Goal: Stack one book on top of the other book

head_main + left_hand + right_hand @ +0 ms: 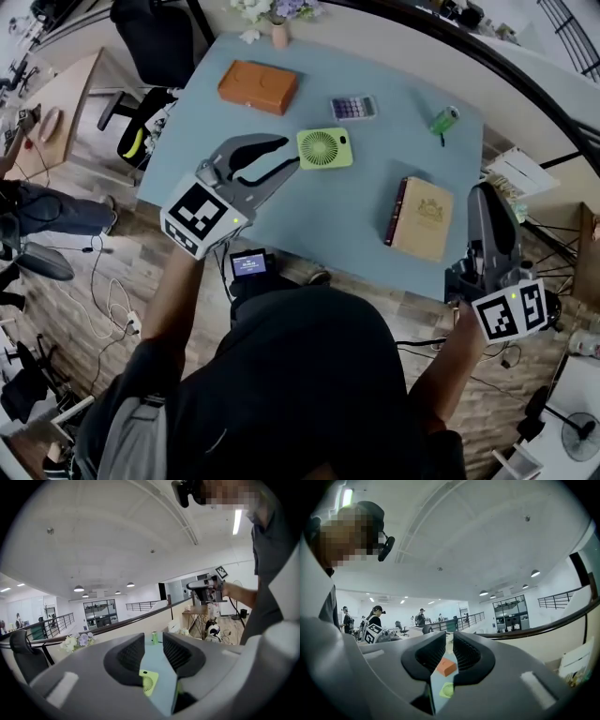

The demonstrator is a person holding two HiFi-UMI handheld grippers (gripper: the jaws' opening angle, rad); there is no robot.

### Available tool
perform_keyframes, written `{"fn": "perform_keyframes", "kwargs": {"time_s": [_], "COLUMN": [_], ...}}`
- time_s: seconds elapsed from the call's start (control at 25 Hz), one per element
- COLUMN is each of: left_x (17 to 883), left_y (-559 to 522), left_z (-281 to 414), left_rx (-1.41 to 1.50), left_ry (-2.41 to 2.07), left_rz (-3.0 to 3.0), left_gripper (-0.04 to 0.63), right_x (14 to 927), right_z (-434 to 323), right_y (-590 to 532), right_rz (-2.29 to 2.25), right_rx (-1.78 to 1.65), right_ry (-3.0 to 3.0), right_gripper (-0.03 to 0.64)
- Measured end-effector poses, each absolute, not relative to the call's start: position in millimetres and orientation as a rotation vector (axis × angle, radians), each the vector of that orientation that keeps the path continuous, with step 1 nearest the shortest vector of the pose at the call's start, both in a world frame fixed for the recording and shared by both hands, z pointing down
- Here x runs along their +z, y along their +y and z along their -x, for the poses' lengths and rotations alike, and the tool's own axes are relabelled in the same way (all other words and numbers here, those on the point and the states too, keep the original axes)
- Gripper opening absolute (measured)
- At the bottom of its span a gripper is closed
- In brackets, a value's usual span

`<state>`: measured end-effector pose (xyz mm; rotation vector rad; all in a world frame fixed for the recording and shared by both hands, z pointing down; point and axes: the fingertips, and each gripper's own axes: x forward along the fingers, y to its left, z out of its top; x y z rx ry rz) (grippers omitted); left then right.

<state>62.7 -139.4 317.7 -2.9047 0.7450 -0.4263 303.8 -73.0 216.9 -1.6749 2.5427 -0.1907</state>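
Observation:
An orange book [258, 86] lies flat at the far left of the light blue table [375, 178]. A tan book with a dark red spine [421, 217] lies near the table's front right edge. My left gripper [286, 153] hovers open and empty over the table's left middle, beside a green fan [324, 148]. My right gripper [485, 190] is held just right of the tan book, off the table's edge, jaws a little apart and empty. The right gripper view shows the orange book [446, 666] between its jaws, far off.
A calculator [353, 108] and a green bottle [443, 120] lie toward the back. A vase of flowers [278, 28] stands at the far edge. A black office chair [155, 42] is left of the table. The left gripper view shows the fan [149, 682].

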Motion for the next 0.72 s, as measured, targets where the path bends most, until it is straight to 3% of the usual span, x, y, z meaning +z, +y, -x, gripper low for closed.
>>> {"fn": "perform_keyframes", "kwargs": {"time_s": [0.72], "left_x": [309.8], "left_y": [-144.4], "left_z": [83.9], "left_rx": [-0.299], "left_ry": [0.873], "left_rz": [2.957], "left_gripper": [0.178], "right_x": [203.8], "right_z": [-155.4], "right_y": [-97.3], "right_rz": [1.655], "right_rx": [-0.167], "right_ry": [2.644], "right_gripper": [0.052]}}
